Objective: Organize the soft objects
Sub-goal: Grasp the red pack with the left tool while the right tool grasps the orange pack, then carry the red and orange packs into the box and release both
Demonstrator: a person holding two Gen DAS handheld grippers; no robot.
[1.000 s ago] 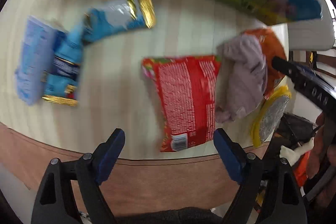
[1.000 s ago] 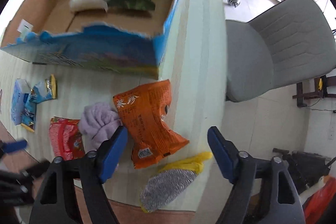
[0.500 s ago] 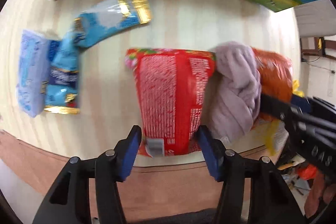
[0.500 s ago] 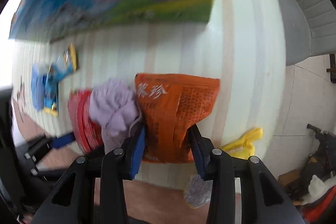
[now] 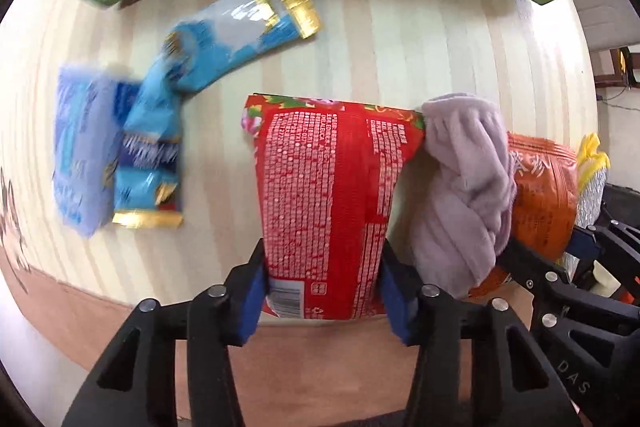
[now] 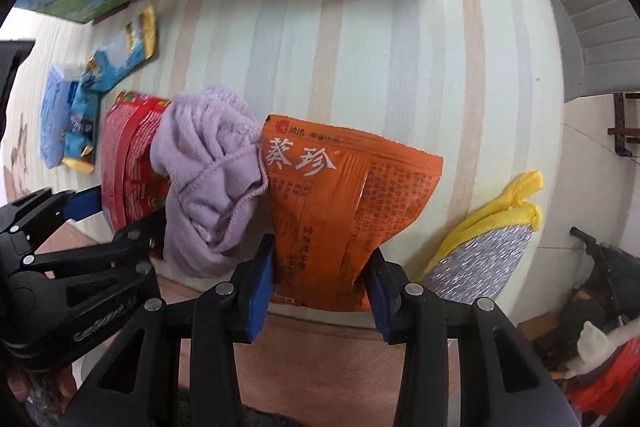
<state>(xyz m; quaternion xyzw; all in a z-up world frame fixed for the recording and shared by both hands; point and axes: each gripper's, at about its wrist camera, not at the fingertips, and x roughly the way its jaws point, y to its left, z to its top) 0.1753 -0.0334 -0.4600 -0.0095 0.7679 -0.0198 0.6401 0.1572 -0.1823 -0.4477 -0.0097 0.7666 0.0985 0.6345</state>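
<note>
Blue pads of my left gripper (image 5: 322,291) are pressing on the lower end of the red snack bag (image 5: 326,203); its jaws have just been closing on it. My right gripper (image 6: 320,287) is squeezing the orange bag (image 6: 340,211) the same way. Both bags are lying at the near edge of the striped table (image 6: 360,47), and the lilac cloth (image 6: 208,179) is sitting between them, touching both.

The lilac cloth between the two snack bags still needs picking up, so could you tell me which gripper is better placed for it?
Neither is free. The left gripper clamps the red bag, the right gripper the orange bag. The lilac cloth overlaps both bags.
</note>
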